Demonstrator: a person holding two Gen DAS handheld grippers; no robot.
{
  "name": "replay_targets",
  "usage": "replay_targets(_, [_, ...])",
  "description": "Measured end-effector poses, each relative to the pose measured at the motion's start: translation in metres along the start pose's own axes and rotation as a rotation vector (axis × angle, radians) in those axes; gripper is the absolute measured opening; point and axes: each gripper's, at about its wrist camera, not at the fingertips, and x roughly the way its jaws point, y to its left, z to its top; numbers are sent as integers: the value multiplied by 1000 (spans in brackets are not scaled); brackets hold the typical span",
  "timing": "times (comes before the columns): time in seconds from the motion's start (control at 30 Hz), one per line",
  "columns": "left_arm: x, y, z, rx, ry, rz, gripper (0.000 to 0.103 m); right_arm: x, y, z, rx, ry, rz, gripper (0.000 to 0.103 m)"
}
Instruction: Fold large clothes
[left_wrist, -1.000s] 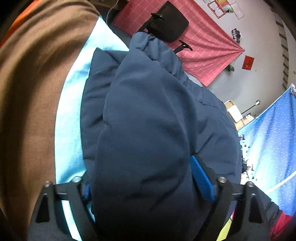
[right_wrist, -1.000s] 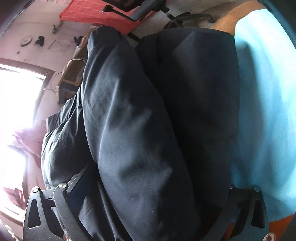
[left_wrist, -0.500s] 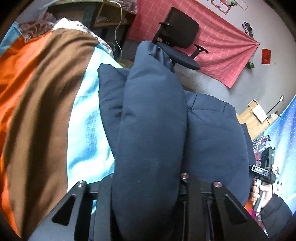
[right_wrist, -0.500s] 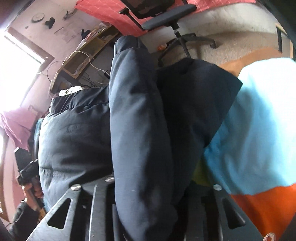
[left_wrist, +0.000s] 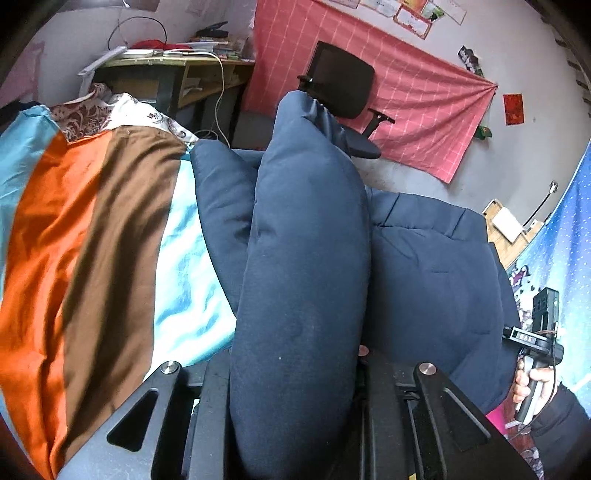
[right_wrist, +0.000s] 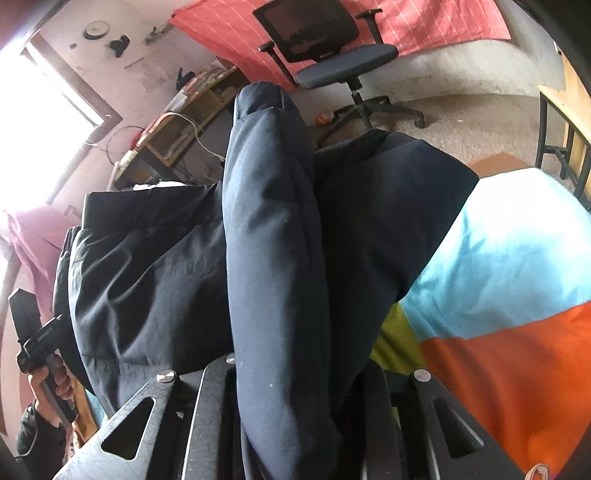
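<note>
The left gripper (left_wrist: 295, 398) is clamped on a thick padded fold of the navy jacket (left_wrist: 306, 258), its jaws having just closed in on the fabric. In the left wrist view that fold rises from the bottom centre of the frame to a rounded end near the top centre, with the rest of the jacket bulging to the lower right and a flatter flap to its left. The right gripper (right_wrist: 295, 402) is likewise pinched on a jacket fold (right_wrist: 273, 240), its jaws also having just drawn together around it. The jacket lies over a striped bedspread (left_wrist: 92, 258), whose orange, brown and pale blue bands fill the left of the left wrist view; the jacket's left edge runs along the pale blue band. At the far right a hand (left_wrist: 532, 384) grips the other gripper's handle. Beyond the jacket's far edge is bare floor (right_wrist: 461, 122), where an office chair (right_wrist: 332, 48) stands before a red wall cloth (left_wrist: 413, 122); a desk (left_wrist: 177, 74) sits upper left.
</note>
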Motion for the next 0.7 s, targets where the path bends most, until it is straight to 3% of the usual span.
replay_targets(0.3, [-51,-40,-11,17,-24,9,17,-46,20,-21,-25,-9,12,19])
replay_targets(0.7, [-46,-36,-49,-1,47,65,17,-45,29,-63,-36,55,-22,19])
